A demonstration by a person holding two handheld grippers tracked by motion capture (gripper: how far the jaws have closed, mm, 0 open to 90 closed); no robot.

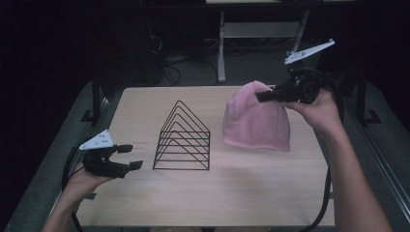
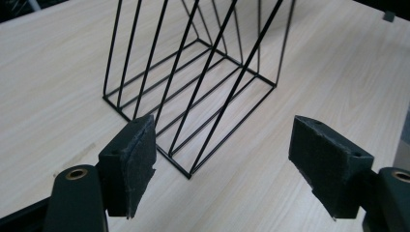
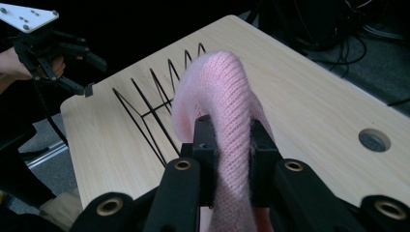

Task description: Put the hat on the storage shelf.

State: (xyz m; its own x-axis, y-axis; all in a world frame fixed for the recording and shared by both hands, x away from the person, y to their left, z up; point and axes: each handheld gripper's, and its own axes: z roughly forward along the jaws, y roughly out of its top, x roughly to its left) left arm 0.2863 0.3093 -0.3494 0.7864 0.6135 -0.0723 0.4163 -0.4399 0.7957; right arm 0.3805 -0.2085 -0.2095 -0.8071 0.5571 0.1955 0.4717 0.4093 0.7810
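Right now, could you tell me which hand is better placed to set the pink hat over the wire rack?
The right one, probably: the right gripper is shut on the pink hat, holding it beside the wire rack. The left gripper is open, holding nothing.

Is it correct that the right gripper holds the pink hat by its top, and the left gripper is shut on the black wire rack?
One part is wrong: the left gripper is open and apart from the wire rack, as the left gripper view shows. The right gripper does hold the pink hat by its top.
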